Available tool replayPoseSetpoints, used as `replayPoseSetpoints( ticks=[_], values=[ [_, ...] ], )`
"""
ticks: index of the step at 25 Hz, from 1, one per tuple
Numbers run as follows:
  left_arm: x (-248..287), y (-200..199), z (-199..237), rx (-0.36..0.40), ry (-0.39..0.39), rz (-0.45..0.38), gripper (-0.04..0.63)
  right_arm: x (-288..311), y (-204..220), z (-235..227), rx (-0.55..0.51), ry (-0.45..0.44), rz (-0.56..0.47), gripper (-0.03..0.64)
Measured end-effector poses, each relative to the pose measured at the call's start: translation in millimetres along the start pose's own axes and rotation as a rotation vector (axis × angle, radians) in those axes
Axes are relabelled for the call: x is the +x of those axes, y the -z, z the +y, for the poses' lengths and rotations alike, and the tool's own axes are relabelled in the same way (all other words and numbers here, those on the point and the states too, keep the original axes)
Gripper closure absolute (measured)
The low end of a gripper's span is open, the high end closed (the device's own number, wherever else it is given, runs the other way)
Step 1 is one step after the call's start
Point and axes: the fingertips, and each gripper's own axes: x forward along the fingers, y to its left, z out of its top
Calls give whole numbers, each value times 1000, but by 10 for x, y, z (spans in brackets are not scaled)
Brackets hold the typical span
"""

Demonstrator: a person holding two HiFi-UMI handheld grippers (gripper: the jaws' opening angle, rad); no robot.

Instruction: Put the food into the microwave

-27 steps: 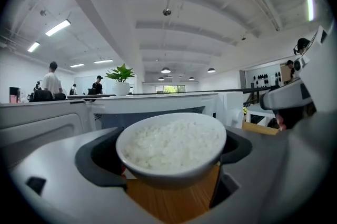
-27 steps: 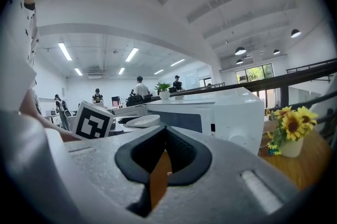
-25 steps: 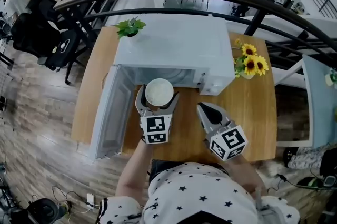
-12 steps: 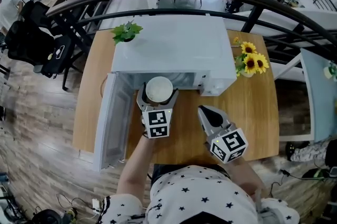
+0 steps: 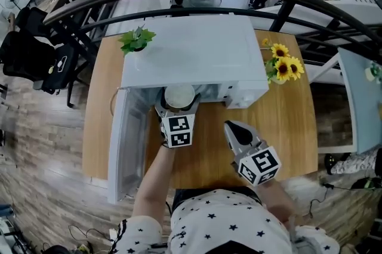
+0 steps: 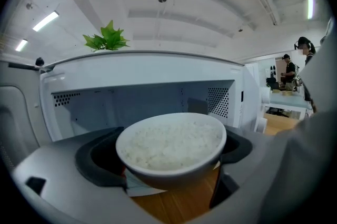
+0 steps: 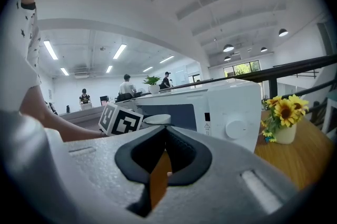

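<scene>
Shows the left claw clamped around a white ceramic bowl of cooked rice, held level at the mouth of the white box-shaped microwave oven, at 12 o'clock of the person. Places the bowl at the threshold, seemingly not yet set down inside. Shows the open microwave door swung out at 8 o'clock of the bowl. Shows the right claw closed on nothing, at 4 o'clock of the bowl, above the wooden table.

Likely hazards:
- Clipping the cavity's upper edge or side wall with the bowl rim or claw on entry, tilting the bowl and spilling rice.
- Releasing before contact with the cavity floor, dropping the bowl.
</scene>
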Motion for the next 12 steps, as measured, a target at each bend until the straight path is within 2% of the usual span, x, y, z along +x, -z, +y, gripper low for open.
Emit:
replayPoseSetpoints(
  ticks=[12],
  values=[
    [342, 182, 98, 6, -3, 37, 81, 111, 106, -54, 23, 24, 24, 611]
  ],
)
